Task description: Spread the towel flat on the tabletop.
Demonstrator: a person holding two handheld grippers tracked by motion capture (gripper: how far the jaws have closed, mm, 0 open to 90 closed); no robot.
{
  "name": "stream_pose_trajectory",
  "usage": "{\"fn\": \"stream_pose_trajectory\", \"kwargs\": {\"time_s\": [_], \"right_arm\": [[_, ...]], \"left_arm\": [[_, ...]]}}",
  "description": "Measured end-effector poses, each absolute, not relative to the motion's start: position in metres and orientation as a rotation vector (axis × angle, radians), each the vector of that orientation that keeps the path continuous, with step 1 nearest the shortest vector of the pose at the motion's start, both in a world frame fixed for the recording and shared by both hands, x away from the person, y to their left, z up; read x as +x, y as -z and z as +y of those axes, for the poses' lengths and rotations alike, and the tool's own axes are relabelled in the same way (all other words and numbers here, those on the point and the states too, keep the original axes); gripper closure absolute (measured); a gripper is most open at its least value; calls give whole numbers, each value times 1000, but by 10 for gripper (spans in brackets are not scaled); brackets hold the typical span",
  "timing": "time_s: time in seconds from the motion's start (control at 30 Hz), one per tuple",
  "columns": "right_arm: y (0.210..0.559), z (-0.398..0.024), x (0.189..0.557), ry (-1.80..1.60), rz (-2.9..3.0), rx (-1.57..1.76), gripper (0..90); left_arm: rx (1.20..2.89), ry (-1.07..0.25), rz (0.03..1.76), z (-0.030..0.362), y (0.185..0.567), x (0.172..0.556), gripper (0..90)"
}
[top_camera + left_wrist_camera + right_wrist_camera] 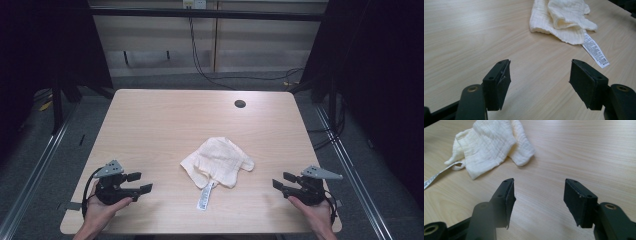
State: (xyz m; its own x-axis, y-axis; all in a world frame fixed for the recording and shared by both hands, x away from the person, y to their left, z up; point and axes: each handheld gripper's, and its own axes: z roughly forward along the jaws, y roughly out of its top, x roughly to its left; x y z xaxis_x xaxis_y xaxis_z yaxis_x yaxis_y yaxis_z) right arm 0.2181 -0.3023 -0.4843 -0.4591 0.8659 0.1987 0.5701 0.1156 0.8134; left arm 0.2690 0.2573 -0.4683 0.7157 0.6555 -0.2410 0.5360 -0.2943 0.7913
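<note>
We take the work here to be handling the cloth (pixel 218 161), most likely spreading or folding it, and by our reading nothing of that is done yet. The cloth lies crumpled on the table (pixel 165 120), a little toward our side of the table's middle, with layers bunched over one another and a lobe sticking out on its right. Its white label (pixel 205 195) trails from the cloth's near edge toward us, flat on the wood.

Our left gripper (pixel 139 183) sits well to the left of the cloth, near the table's front edge, and our right gripper (pixel 281 181) sits well to the right of the cloth at about the same depth. Both point inward at the cloth. In the left gripper view the jaws are spread wide with bare wood between them, and the cloth (pixel 564 20) and label (pixel 595 50) lie ahead and to the right. In the right gripper view the jaws are likewise spread with nothing between them, the cloth (pixel 491 145) ahead and to the left.

So everything is left: reaching in, pinching an edge or corner on each side, and drawing the cloth out flat. The bunched layers hide the corners, so we cannot tell which edge is which.
</note>
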Motion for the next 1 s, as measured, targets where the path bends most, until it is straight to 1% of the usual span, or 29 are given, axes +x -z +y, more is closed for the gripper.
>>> {"fn": "stream_pose_trajectory", "kwargs": {"time_s": [0.07,0.2,0.27,0.33,0.5,0.7,0.9,1.0], "right_arm": [[484,-302,219,-1286,2086,1400,450],[485,-300,222,-1291,2113,1378,445],[486,-298,224,-1293,2177,1368,429],[487,-297,226,-1292,2214,1361,391],[483,-289,220,-1326,2219,1303,395],[476,-280,217,-1358,2233,1244,394],[470,-269,223,-1348,2286,1214,408],[469,-263,228,-1359,2325,1177,434]], "left_arm": [[1975,-154,927,259,470,270,327],[1974,-160,929,259,469,270,327],[1979,-155,925,259,470,270,327],[1976,-151,928,259,470,271,326],[1972,-145,925,259,469,269,324],[1982,-141,883,256,467,266,325],[1996,-145,876,253,467,268,334],[2001,-142,859,252,467,266,342]]}}
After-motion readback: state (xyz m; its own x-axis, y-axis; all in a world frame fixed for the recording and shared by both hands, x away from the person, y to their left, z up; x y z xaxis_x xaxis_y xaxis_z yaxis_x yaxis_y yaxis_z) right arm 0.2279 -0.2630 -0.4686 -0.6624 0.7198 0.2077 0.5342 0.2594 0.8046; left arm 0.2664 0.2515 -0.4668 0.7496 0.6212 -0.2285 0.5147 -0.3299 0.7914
